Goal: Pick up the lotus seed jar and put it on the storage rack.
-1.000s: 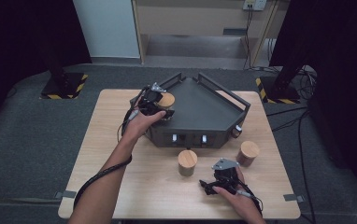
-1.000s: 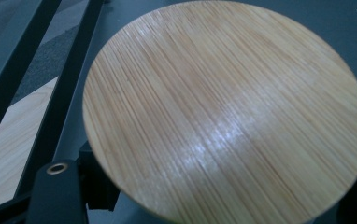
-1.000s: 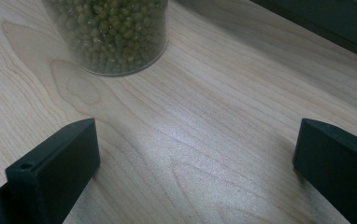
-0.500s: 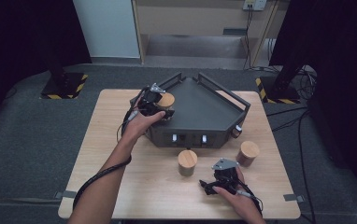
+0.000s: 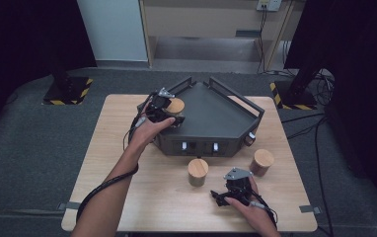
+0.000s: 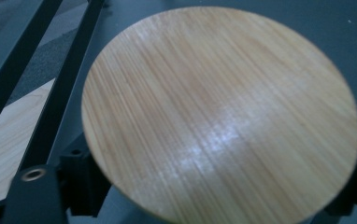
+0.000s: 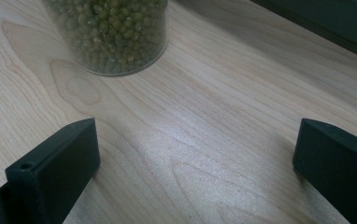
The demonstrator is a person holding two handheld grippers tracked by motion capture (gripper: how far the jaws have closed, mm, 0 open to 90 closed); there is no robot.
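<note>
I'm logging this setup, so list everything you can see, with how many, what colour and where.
Jars with wooden lids: three, glass with tan lids; one in the tray's left corner, two on the table in front of the tray.
Tray: one, dark grey, at the table's far middle.
Table: one, light wood.
Left gripper: one, black, jaws around the jar in the tray.
Right gripper: one, black, jaws open, low over the table's near right.

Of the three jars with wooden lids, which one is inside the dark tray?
The jar at the tray's left corner, held between the jaws of the left tool. The other two jars stand on the table in front of the tray.
</note>
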